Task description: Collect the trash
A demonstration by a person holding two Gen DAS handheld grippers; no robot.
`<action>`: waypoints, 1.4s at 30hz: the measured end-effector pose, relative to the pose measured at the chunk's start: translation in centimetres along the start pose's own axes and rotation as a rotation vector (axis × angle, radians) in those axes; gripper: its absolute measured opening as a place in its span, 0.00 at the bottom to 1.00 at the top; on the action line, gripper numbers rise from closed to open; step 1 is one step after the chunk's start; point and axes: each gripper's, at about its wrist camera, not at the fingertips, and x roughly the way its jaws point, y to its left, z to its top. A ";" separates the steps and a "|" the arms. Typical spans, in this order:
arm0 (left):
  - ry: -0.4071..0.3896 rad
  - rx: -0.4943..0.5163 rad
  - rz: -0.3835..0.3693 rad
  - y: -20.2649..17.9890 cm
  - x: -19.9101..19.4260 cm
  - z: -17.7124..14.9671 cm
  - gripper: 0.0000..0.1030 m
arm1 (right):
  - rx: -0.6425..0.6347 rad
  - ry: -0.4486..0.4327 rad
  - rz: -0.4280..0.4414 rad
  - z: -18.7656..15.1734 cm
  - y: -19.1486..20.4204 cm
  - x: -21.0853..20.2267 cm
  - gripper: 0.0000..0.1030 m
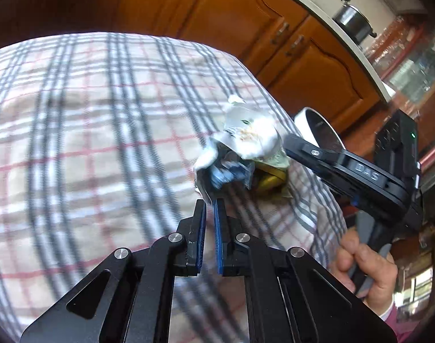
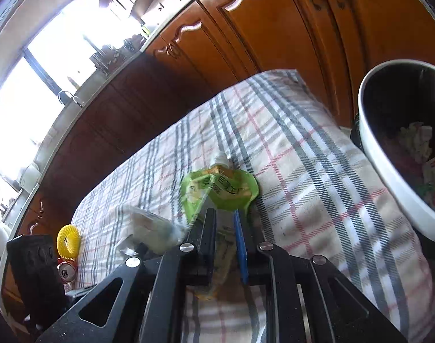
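Plaid tablecloth (image 2: 303,171) carries both loads: left gripper (image 1: 210,203) seemingly nips only a crumpled wrapper's (image 1: 246,140) edge, right gripper (image 2: 224,214) pinches a green pouch (image 2: 220,188), either may slip short of the bin (image 2: 389,183) at three o'clock.

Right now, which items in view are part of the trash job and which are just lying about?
Job:
- crumpled wrapper, pinched in the left tool
- green pouch, clamped in the right tool
- white bin, trash already inside
- soda can
- yellow ring, possibly trash

Lying about:
- plaid tablecloth
- pot on the counter
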 end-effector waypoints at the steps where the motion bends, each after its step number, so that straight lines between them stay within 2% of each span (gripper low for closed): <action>1: -0.010 -0.002 0.008 0.2 -0.5 0.1 0.09 | -0.002 -0.008 0.006 0.0 0.2 -0.4 0.24; 2: -0.017 -0.003 0.010 0.5 -0.8 0.1 0.14 | -0.002 -0.010 0.011 0.1 0.4 -0.4 0.30; 3: -0.029 -0.002 0.016 0.5 -1.2 0.3 0.18 | -0.003 -0.011 0.017 0.2 0.5 -0.5 0.31; 5: -0.055 0.005 0.028 0.5 -2.0 0.6 0.38 | -0.008 -0.006 0.019 0.5 0.9 -0.2 0.31; 6: -0.078 0.011 0.039 0.4 -2.5 0.9 0.42 | -0.012 -0.001 0.015 0.6 1.2 0.1 0.32; 8: -0.102 0.020 0.054 0.5 -2.8 1.5 0.57 | -0.036 0.035 -0.016 0.9 1.7 1.2 0.34; 10: -0.115 0.018 0.086 0.5 -2.6 2.4 0.67 | -0.055 0.072 -0.036 0.9 1.9 2.6 0.34; 12: -0.115 0.017 0.087 0.7 -1.8 3.3 0.67 | -0.102 0.090 -0.083 0.7 2.4 3.5 0.30; 14: -0.099 0.031 0.094 0.6 -0.7 4.0 0.67 | -0.136 0.092 -0.105 0.4 2.6 3.6 0.19; 17: -0.073 0.047 0.119 0.5 1.5 4.6 0.65 | -0.145 0.094 -0.061 0.3 2.3 2.8 0.06; 18: -0.055 0.052 0.118 0.5 2.4 4.7 0.64 | -0.147 0.088 -0.062 0.3 2.1 2.4 0.06; 20: -0.039 0.067 0.107 0.5 3.2 4.6 0.40 | -0.143 0.077 -0.062 0.2 1.8 1.5 0.05; 21: -0.037 0.080 0.095 0.3 3.4 4.5 0.39 | -0.138 0.070 -0.067 0.1 1.5 1.1 0.05; 23: -0.045 0.105 0.095 -0.1 3.1 4.1 0.26 | -0.123 0.057 -0.070 0.1 0.7 0.2 0.04; 26: -0.063 0.115 0.104 -0.7 2.4 3.8 0.20 | -0.100 0.039 -0.071 0.0 -0.2 -1.1 0.04; 35: -0.083 0.151 0.065 -4.5 1.2 2.3 0.19 | -0.074 -0.046 -0.039 -0.2 -1.1 -5.5 0.04; 42: -0.080 0.228 0.060 -8.4 1.0 0.6 0.19 | -0.052 -0.083 -0.043 -1.0 -2.4 -8.4 0.04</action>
